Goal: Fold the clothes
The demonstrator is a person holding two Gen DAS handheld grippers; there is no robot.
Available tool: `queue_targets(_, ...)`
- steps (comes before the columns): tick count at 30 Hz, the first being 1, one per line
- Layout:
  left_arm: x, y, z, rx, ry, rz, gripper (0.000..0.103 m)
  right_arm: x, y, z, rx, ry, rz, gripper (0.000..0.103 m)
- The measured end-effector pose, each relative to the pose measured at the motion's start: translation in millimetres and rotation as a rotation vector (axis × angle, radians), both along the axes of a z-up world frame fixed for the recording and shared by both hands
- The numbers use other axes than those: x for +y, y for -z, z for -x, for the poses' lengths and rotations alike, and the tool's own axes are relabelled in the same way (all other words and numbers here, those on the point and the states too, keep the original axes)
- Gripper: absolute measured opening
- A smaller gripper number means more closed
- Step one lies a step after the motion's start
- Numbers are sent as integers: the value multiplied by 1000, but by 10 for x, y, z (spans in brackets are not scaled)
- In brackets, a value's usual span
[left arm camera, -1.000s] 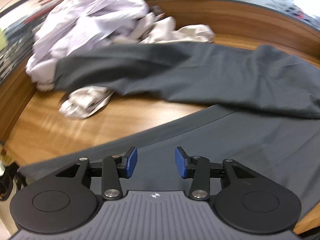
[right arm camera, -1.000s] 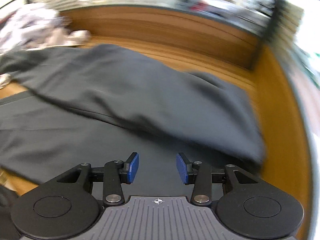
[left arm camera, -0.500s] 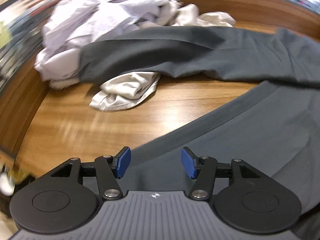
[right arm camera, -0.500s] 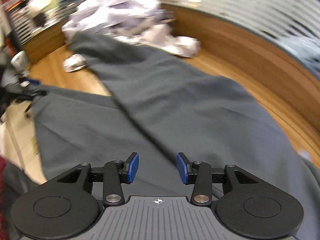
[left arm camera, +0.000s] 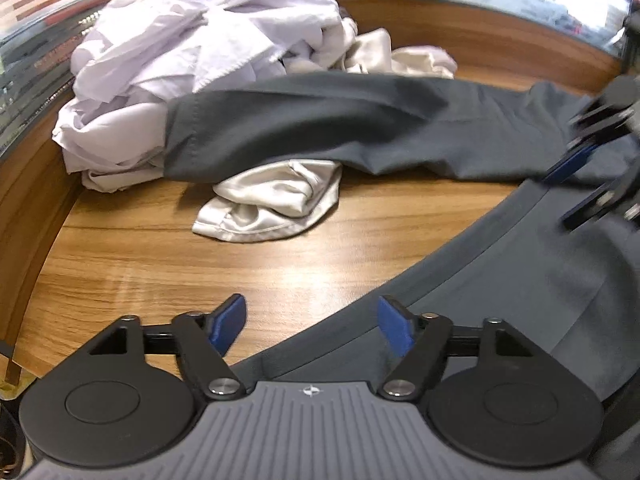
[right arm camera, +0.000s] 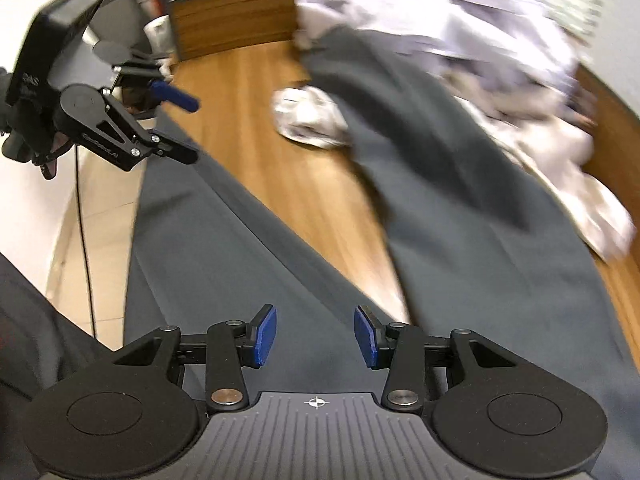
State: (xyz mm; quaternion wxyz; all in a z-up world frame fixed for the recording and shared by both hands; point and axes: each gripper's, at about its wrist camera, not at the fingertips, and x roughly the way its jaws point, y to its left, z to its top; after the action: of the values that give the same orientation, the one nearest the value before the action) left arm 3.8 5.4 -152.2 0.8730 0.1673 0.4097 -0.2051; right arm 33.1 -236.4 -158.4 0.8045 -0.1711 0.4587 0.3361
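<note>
Dark grey trousers (left arm camera: 360, 128) lie spread on the wooden table (left arm camera: 160, 264). One leg runs across the back and the other part (left arm camera: 520, 288) lies near me. My left gripper (left arm camera: 311, 326) hovers over the near edge of the trousers; its jaws are opening and nothing is between them. In the right wrist view my right gripper (right arm camera: 316, 336) hangs over the trousers (right arm camera: 220, 248), half open, with its pads pressing on nothing. The left gripper (right arm camera: 188, 126) shows there at the upper left. The right gripper (left arm camera: 576, 184) appears blurred at the right edge of the left wrist view.
A heap of pale lilac and white clothes (left arm camera: 192, 40) sits at the back left, partly under the far trouser leg. A crumpled white garment (left arm camera: 272, 204) lies beside it. The table has a raised wooden rim (left arm camera: 500, 40). Tiled floor (right arm camera: 100, 184) and a cable lie past the table's edge.
The left gripper's jaws have widened and it has slid left along the trousers' near edge. The right gripper has swung across and rolled, and now faces the clothes heap and the left gripper.
</note>
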Motion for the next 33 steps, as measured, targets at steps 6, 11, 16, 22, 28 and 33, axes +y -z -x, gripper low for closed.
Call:
queue_targets(6,120,-79,83,-31,11,51,101,553,162,-312,-16,-168,16,59)
queue_targets(11,219,-8,113,-31,15,18,101,799,232,-451,1,-256,15,59)
queue_targets(16,331,122,35,21,65,-37,101,983,345,-560,56,-335,45,35)
queue_targets(22,349,201,-102,50,151,-46,101,1033,318,-560,54,-359,53,3)
queue_targets(28,185,208,-231,107,246,60,98,953,113,-407,-35,-345,29,3)
queue_targets(33,25,311,-318,198,293,105,59,947,-32,-266,-119,-340,48,3)
